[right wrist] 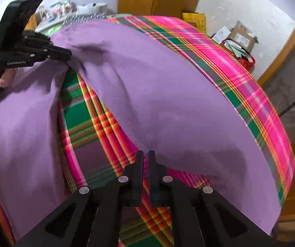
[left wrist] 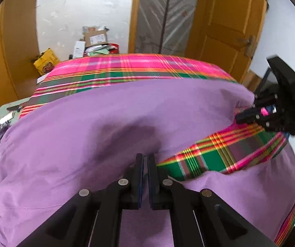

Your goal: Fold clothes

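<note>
Left tool (left wrist: 145, 157): pinching purple cloth (left wrist: 85, 123).
Right tool (right wrist: 145, 154): pinching the cloth's edge.
Writing: "GenRobot.AI" on left tool.
Surface (left wrist: 126, 65): plaid-covered.

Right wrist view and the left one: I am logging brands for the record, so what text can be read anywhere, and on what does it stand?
"GenRobot.AI": white print on the side of the left tongs.
Cardboard box: white label, print too small to read.
White carton: print blurred.
Yellow box: pattern, no readable words.
</note>
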The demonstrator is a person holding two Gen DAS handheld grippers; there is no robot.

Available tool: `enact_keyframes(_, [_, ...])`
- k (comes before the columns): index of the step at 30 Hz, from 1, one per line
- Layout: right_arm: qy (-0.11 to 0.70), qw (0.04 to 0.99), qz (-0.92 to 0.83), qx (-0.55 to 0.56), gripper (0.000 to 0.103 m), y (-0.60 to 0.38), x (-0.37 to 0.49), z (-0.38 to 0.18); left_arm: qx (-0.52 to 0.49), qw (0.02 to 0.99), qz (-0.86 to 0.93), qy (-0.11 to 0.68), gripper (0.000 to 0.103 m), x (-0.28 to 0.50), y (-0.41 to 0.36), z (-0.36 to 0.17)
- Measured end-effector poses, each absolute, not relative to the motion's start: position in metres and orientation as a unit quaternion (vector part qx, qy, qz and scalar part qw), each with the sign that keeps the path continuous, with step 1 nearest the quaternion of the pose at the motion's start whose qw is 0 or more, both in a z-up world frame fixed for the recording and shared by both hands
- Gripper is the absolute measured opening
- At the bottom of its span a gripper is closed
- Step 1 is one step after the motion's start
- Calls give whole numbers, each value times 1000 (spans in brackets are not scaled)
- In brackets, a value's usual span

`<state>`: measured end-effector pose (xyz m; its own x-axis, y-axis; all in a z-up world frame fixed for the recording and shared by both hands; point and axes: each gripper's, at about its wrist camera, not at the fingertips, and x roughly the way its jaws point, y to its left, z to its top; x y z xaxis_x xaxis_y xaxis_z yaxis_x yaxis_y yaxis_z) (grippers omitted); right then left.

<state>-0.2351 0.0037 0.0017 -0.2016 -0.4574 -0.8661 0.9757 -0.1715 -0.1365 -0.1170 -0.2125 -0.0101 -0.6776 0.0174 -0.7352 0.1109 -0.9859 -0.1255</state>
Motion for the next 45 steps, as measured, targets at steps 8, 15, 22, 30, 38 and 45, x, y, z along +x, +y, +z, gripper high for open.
enact_keyframes(8, [290,485,-733,378,6,11,-258,-9,436,42,-895,82,6,-129,-217,-25])
enact_keyframes(15, [286,484,-734,381,9,16,-246,-6,435,20,-897,82,10,-112,-215,-20])
enact_keyframes(22, [319,552,-701,318,21,-19,-196,4,415,38,-902,111,10,-87,-232,-12])
enact_keyframes(30, [369,576,-668,293,23,-78,-166,-16,405,42,-905,123,10,-76,-238,-7])
enact_keyframes(38, [371,583,-653,310,22,-104,-181,-22,401,41,-905,140,10,-68,-246,-12])
enact_keyframes(45, [358,577,-647,347,1,-108,-188,-21,393,39,-907,146,10,-65,-244,-7])
